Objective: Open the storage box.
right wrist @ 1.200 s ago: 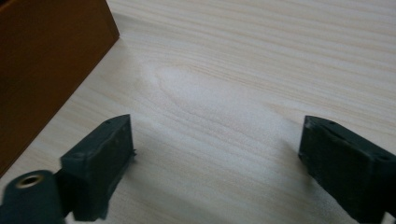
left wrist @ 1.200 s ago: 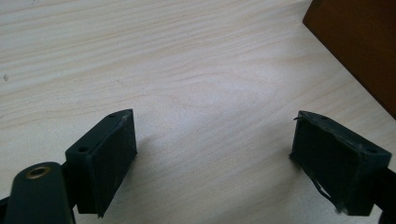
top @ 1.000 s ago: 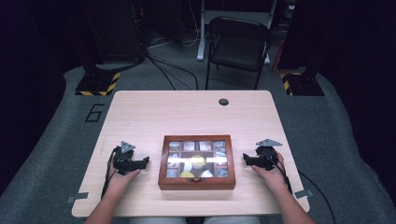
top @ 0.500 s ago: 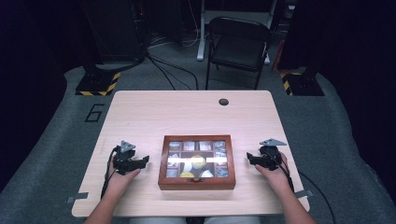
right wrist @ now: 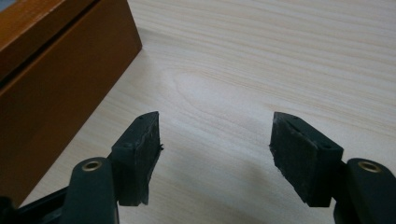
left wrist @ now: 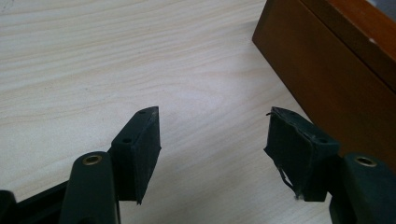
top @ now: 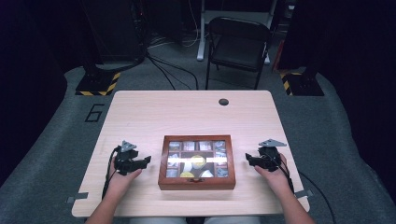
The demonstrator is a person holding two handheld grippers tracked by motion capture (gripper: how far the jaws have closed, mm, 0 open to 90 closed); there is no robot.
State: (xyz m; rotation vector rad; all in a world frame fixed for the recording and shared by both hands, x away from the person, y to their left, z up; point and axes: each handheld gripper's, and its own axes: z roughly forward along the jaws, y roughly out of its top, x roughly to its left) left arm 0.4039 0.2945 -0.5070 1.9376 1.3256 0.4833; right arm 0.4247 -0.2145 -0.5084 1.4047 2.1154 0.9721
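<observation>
Seen from the high view: wooden box [top: 196, 161] sat near the front middle of the pale surface [top: 187, 112], lid glazed, with small compartments under the glass holding packets and two or three yellowish round things, too small to name. Left gripper [top: 145, 161] held just off the box's left side, right gripper [top: 248, 159] just off its right side, each in a hand resting on the surface, neither touching the box. Folding chair [top: 237, 44] beyond the far edge, a dark round hole [top: 223, 101] near that edge, a "6" [top: 95, 112] marked on the grey floor at left.

From the left gripper [left wrist: 212, 126] view: jaws spread wide with nothing between, bare wood grain below, the box's brown side wall [left wrist: 327, 70] close past the right-hand jaw.

From the right gripper [right wrist: 215, 128] view: again spread wide and empty, the box [right wrist: 60, 70] beside the left-hand jaw, the dark seam under the lid plain here, not made out from above.
</observation>
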